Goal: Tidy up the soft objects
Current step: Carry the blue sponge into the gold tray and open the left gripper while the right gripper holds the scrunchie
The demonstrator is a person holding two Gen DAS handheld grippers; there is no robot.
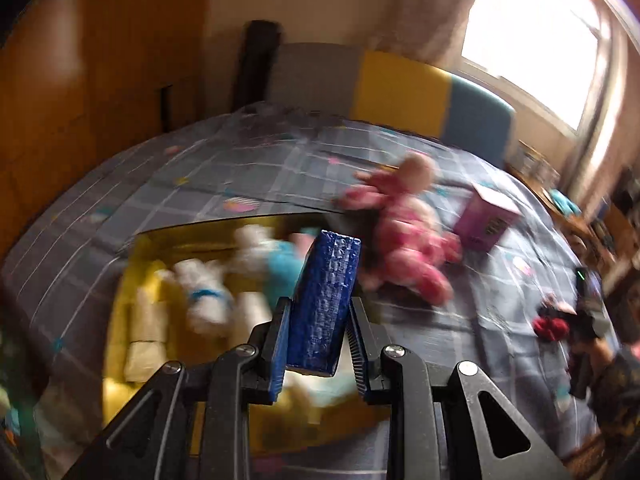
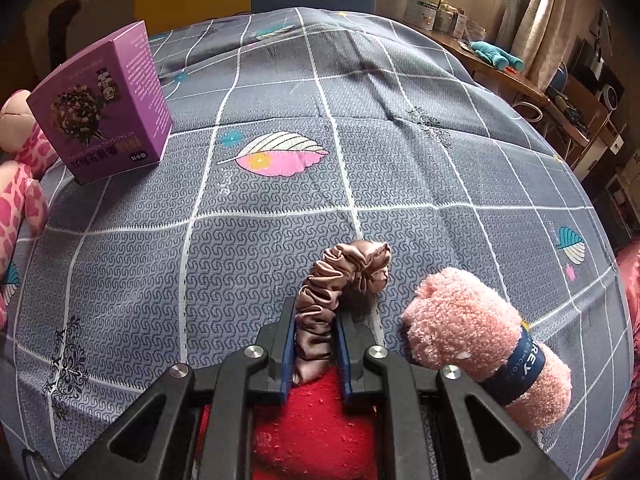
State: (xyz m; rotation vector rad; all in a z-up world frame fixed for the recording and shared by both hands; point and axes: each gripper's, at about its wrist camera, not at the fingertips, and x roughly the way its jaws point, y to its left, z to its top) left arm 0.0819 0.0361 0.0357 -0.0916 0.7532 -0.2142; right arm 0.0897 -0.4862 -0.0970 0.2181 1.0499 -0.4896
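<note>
My left gripper (image 1: pixel 318 336) is shut on a dark blue sponge block (image 1: pixel 326 300) and holds it above a yellow box (image 1: pixel 148 248) with several white and teal plush toys (image 1: pixel 208 292) inside. A pink plush doll (image 1: pixel 404 236) lies on the bed to the right of the box. My right gripper (image 2: pixel 316 344) is shut on a brown satin scrunchie (image 2: pixel 340 284), low over the bedspread. A rolled pink cloth with a navy band (image 2: pixel 484 340) lies just to its right. A red soft item (image 2: pixel 316 424) sits under the gripper.
A purple carton (image 2: pixel 108 104) stands on the grey checked bedspread (image 2: pixel 280 220), also in the left wrist view (image 1: pixel 488 220). The pink doll shows at the left edge of the right wrist view (image 2: pixel 20 184). A cluttered desk (image 2: pixel 532 80) stands beside the bed. A headboard (image 1: pixel 400 88) lies behind.
</note>
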